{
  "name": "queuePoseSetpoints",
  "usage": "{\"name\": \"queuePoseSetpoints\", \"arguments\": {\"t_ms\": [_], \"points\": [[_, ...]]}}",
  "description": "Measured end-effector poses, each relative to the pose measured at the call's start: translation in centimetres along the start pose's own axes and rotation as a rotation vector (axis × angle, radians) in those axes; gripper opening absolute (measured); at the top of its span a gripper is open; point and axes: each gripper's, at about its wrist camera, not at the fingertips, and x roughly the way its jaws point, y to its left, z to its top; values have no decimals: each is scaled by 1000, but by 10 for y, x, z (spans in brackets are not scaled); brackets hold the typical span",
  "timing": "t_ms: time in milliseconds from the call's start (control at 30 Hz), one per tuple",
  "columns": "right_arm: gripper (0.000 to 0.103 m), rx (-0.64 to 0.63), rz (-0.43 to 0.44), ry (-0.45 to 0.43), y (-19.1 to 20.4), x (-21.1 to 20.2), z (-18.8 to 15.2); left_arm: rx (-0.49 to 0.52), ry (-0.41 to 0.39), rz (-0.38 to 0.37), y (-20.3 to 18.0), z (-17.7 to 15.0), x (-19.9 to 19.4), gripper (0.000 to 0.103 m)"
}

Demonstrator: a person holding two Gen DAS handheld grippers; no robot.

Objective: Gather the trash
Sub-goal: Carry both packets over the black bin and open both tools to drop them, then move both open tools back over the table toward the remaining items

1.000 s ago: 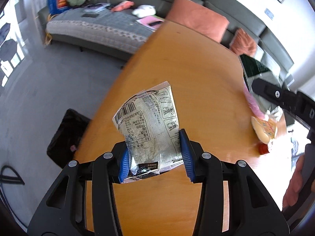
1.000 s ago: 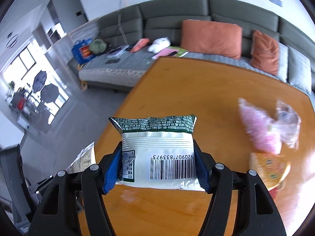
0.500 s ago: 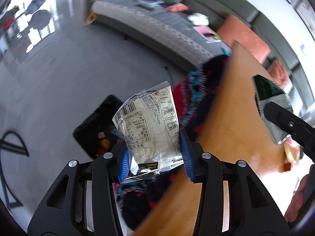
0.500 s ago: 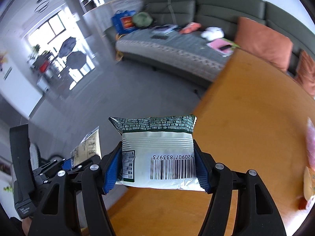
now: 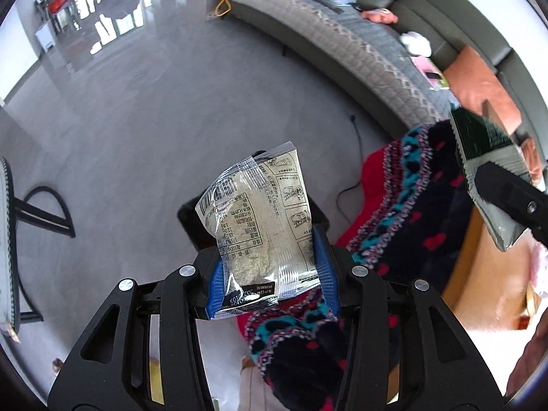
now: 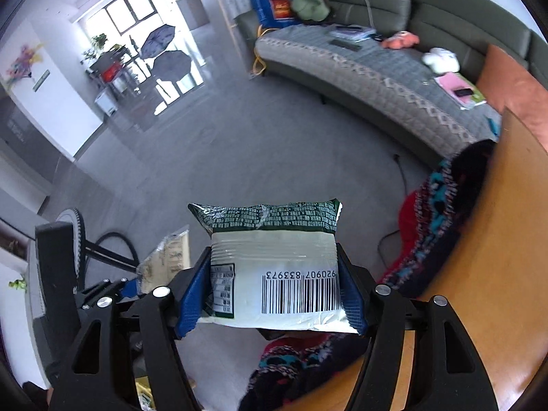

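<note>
My left gripper is clenched on a clear crinkled plastic wrapper with a barcode and printed panels, its blue pads pressing the lower corners while the wrapper stands up tilted toward 1 o'clock, held over the grey floor. Directly behind the wrapper I see a black bin bag, mostly hidden. At 3 o'clock in the left view, a dark knitted garment with red hearts and teal bands drapes over the edge of the orange wooden worktop; I see the other gripper's black finger at the right edge of that view. My right gripper is clamped on a white snack packet with a green top band and a barcode, pinched by its sides, upright and level, out past the worktop edge above the floor. In the right view the left gripper and its clear wrapper show at 9 o'clock, lower and just beside the white packet. A grey sofa with a patterned blanket runs across 1 o'clock, well apart from both grippers
</note>
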Motion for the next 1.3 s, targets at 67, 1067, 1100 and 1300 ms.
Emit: {"name": "queuePoseSetpoints", "arguments": {"t_ms": [67,1067,1100,1300], "points": [[75,-1,11,-2,7,4,7,5,16,19,3,6,5,63],[80,136,-32,-83,-50,-46,-22,107,-74,28,-46,5,-21,98],[80,151,-41,-89,-59,-52,-27,120,-74,24,-54,2,-22,98],[80,224,-86,-126,-100,-86,-52,232,-67,-24,-113,-13,-26,98]]}}
